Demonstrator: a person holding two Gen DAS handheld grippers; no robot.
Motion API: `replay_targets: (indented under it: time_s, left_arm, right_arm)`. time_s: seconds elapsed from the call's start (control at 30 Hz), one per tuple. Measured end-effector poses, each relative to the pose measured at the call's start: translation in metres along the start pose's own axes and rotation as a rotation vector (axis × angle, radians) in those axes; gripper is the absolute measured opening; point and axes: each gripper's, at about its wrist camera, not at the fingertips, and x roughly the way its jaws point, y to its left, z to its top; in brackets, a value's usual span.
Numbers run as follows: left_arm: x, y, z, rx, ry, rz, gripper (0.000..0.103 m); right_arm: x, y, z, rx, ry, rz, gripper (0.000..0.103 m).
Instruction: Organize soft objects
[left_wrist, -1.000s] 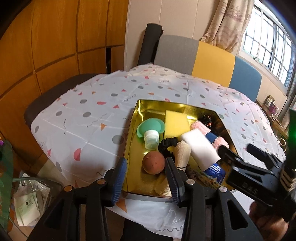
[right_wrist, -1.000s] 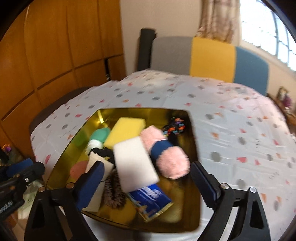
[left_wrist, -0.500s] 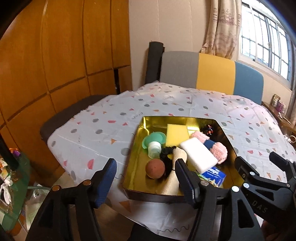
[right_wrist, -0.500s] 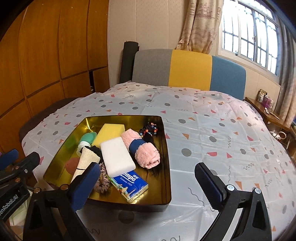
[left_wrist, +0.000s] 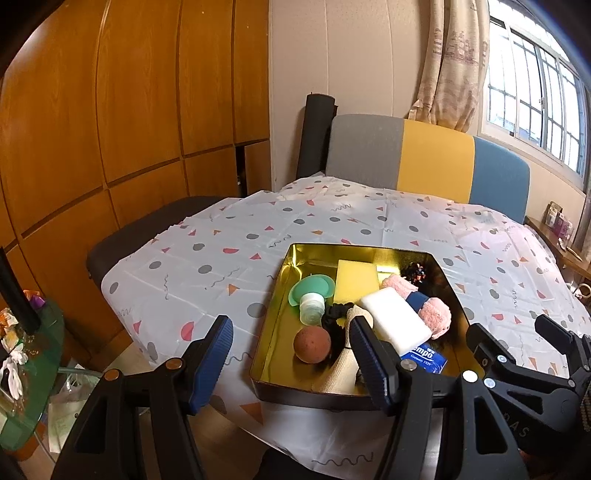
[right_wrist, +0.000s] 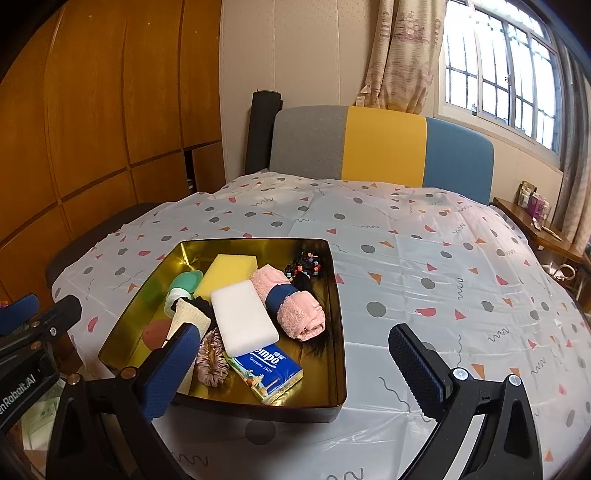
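A gold tray (left_wrist: 271, 343) (right_wrist: 334, 332) sits on the patterned tablecloth (right_wrist: 424, 258). In it lie a yellow sponge (left_wrist: 356, 280), a white sponge (right_wrist: 243, 317), a rolled pink towel (right_wrist: 295, 306), a brown ball (left_wrist: 312, 345), a green lid (left_wrist: 310, 290), a blue tissue pack (right_wrist: 269, 369), a pink scrunchie (right_wrist: 210, 358) and a beige cloth (right_wrist: 186, 314). My left gripper (left_wrist: 290, 328) hovers open before the tray's near left corner, holding nothing. My right gripper (right_wrist: 291, 332) stands wide open over the tray's near right edge, also holding nothing.
A grey, yellow and blue seat back (left_wrist: 424, 162) stands behind the table. Wooden wall panels (left_wrist: 129, 110) run along the left. A green glass side table (left_wrist: 33, 369) with clutter sits low at the left. A wooden shelf (right_wrist: 535, 225) is under the window at the right.
Both grippers have drawn back and up from the tray, so more of the room shows. The left gripper's jaws have spread wider. Little differs over the last half second.
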Motion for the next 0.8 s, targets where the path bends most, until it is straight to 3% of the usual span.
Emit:
replay_targets:
  time_s: [0.8]
  left_arm:
    - [0.0006, 0.0014, -0.0004, 0.004, 0.008, 0.020, 0.066]
  right_arm:
    - [0.0010, -0.0012, -0.0017, 0.000, 0.000, -0.004, 0.103]
